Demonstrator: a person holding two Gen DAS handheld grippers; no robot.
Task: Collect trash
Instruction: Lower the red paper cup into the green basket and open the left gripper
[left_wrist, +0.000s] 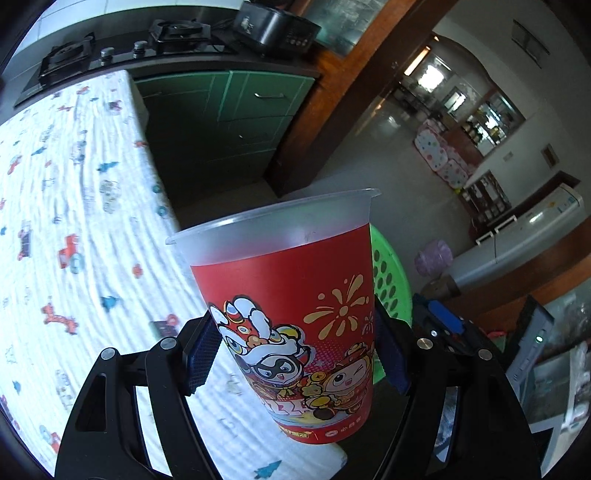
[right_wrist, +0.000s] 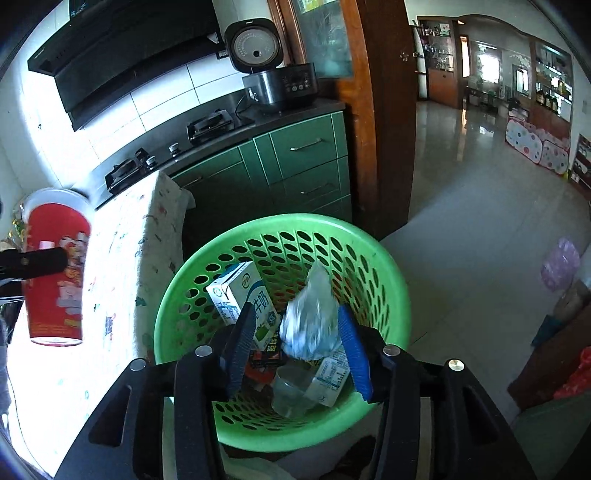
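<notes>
A red cartoon-print plastic cup (left_wrist: 288, 295) with a frosted rim is upright between the blue pads of my left gripper (left_wrist: 295, 354), which is shut on it. The cup is over the table corner, beside the green perforated basket (left_wrist: 391, 280). The right wrist view shows the same cup (right_wrist: 55, 266) at the far left. My right gripper (right_wrist: 295, 332) hangs open over the basket (right_wrist: 280, 221). A crumpled clear plastic bottle (right_wrist: 310, 321), blurred, lies loose between its fingers, with a gap on the left side. In the basket are a milk carton (right_wrist: 240, 291), a clear cup (right_wrist: 291, 391) and a second carton (right_wrist: 332, 373).
A table under a white patterned cloth (left_wrist: 74, 221) lies left of the basket. Behind stand green cabinets (right_wrist: 295, 158), a gas hob (right_wrist: 210, 123) and a rice cooker (right_wrist: 280, 85). A wooden door frame (right_wrist: 384, 110) borders tiled floor (right_wrist: 480, 221) on the right, with a purple bag (right_wrist: 559, 264).
</notes>
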